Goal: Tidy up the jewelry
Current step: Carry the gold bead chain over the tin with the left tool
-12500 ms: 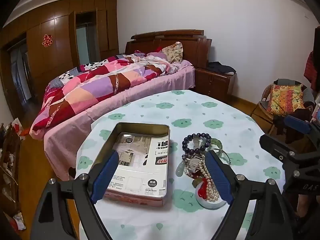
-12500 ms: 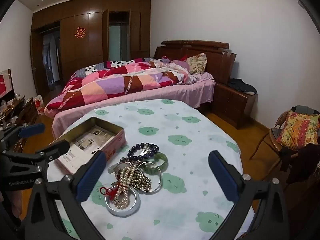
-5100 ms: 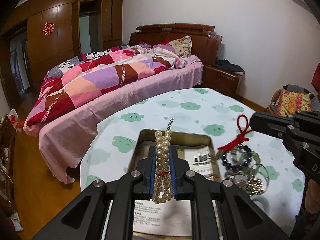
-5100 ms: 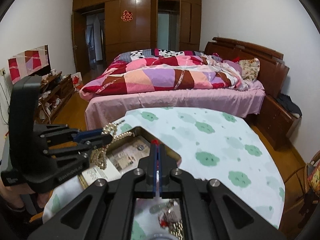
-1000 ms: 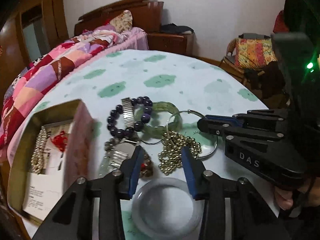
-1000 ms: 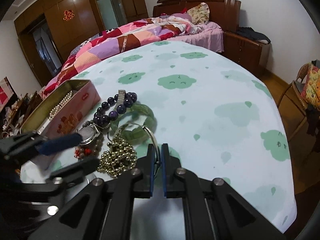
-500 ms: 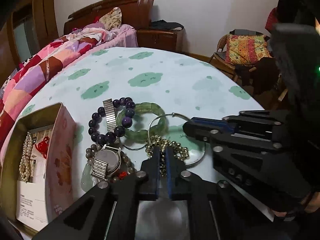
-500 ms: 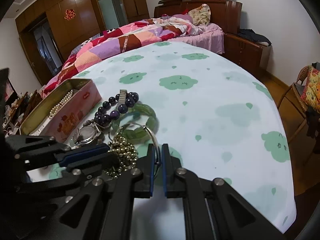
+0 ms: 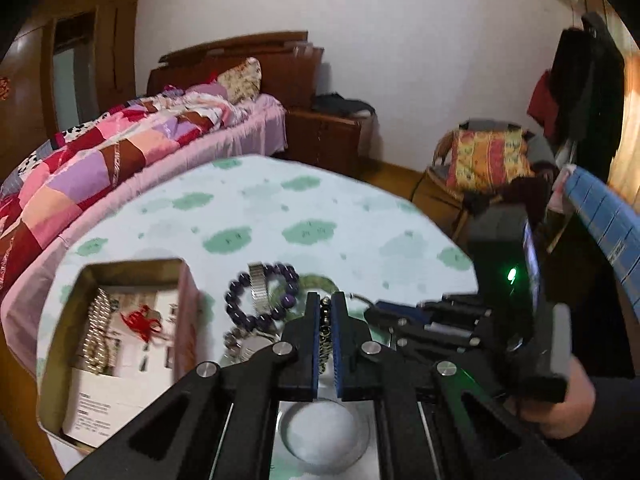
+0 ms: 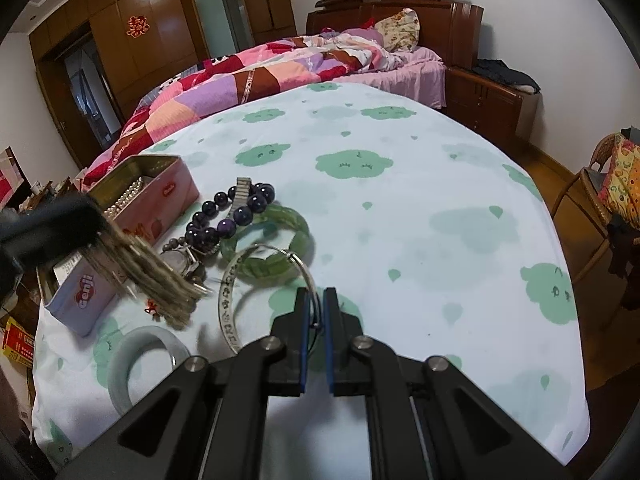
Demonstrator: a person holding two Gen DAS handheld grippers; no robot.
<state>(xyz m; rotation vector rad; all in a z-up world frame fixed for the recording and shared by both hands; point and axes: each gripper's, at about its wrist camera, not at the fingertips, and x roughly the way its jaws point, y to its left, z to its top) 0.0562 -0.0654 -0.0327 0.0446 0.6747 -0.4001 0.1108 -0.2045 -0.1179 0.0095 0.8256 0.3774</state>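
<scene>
I'm looking into a home bedroom. A wooden bed point(image 10: 360, 60) with a carved dark headboard point(image 10: 400, 4) takes up the far side, covered by a patchwork quilt point(image 10: 248, 76) in pink, purple and red, with a floral pillow point(image 10: 398, 28) at its head. A matching wooden nightstand point(image 10: 488, 96) stands beside it, dark clothes on top. Built-in wooden wardrobes point(image 10: 120, 40) line the far wall; one door carries a red paper double-happiness cutout point(image 10: 137, 26). A wicker chair point(image 9: 480, 160) with a bright patterned cushion sits in the corner, garments point(image 9: 584, 76) hanging above it. The table point(image 10: 420, 208) wears a white cloth printed with green clouds. Wood flooring point(image 10: 548, 168) shows beyond it.
</scene>
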